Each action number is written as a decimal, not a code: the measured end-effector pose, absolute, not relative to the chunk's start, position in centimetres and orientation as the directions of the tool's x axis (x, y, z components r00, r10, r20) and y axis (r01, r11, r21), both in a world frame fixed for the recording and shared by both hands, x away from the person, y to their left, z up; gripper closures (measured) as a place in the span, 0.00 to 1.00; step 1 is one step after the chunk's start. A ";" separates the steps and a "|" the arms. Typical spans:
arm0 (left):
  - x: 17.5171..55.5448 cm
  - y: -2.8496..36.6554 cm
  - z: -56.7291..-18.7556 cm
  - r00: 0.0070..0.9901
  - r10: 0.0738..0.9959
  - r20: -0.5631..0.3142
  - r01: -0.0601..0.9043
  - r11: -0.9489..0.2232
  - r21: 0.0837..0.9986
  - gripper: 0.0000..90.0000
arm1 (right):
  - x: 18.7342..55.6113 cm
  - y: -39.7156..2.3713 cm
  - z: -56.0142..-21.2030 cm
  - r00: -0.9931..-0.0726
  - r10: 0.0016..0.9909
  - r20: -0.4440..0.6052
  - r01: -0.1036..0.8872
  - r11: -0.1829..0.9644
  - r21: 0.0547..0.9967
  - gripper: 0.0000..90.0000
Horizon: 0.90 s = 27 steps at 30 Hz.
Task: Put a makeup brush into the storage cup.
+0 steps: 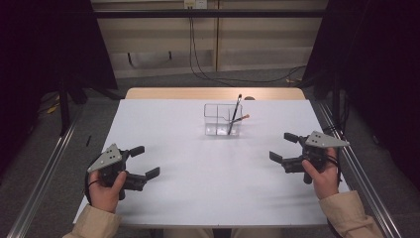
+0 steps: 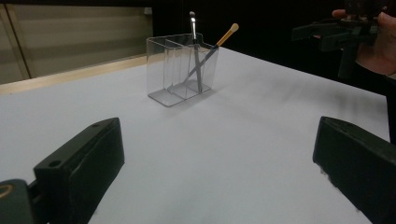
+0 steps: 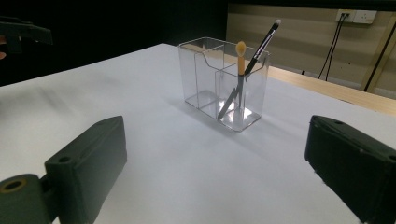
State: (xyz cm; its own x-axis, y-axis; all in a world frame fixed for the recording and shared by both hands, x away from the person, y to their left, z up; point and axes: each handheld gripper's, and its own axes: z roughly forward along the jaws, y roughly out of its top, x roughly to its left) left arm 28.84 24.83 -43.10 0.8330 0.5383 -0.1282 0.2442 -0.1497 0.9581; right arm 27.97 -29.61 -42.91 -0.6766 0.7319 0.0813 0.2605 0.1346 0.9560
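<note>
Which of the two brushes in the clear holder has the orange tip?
The shorter, more tilted brush has it; the long black brush ends in a white tip.

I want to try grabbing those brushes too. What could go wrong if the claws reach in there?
The clear plastic divided holder looks light and stands free on the white table, so a bump might tip it. The black-handled brush and the orange-tipped brush cross in one compartment; pulling one may drag the other out.
</note>
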 end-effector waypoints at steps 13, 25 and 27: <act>28.8 24.9 -43.1 0.833 0.538 -0.129 0.245 -0.151 0.958 0.02 | 27.2 -30.2 -42.9 -0.671 0.737 0.083 0.262 0.131 0.956 0.06; 28.8 25.0 -43.0 0.833 0.539 -0.127 0.243 -0.150 0.958 0.02 | 26.6 -30.6 -43.0 -0.670 0.738 0.084 0.267 0.134 0.955 0.06; 28.8 25.0 -43.0 0.832 0.540 -0.129 0.245 -0.149 0.958 0.02 | 26.4 -30.7 -43.1 -0.670 0.738 0.080 0.266 0.138 0.954 0.06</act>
State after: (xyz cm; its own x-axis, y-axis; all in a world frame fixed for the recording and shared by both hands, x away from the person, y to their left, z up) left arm 28.80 24.97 -43.05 0.8320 0.5397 -0.1286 0.2445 -0.1486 0.9582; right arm 26.44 -30.70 -43.07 -0.6700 0.7380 0.0803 0.2663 0.1380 0.9540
